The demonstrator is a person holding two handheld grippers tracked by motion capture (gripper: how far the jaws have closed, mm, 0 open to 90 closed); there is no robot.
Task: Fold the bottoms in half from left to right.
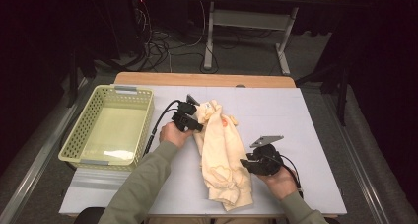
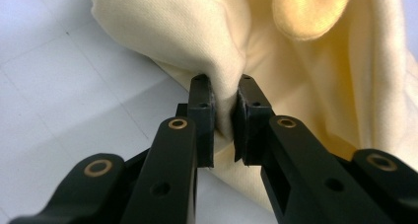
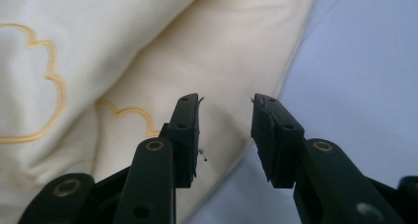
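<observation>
So my left fingers (image 2: 224,110) are pinched onto a fold at the far end of the cream garment (image 1: 222,150), which lies lengthwise on the desk (image 1: 305,135). My right fingers (image 3: 224,135) sit half-open with nothing between them, just beside its near edge, so that's the closer hand for the bottom hem.

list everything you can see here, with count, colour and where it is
garment: 1, cream with orange outline prints, crumpled lengthwise mid-table
basket: 1, pale yellow-green plastic lattice, on the table's left edge
table: 1, pale grey top with a wooden far edge
second table: 1, white frame, across the floor behind
cables: several, dark, on the floor behind
left gripper: 1, black, shut on a fold at the garment's far end
right gripper: 1, black, jaws apart at the garment's near right edge
sleeves: 2, olive, bottom of the high view
</observation>
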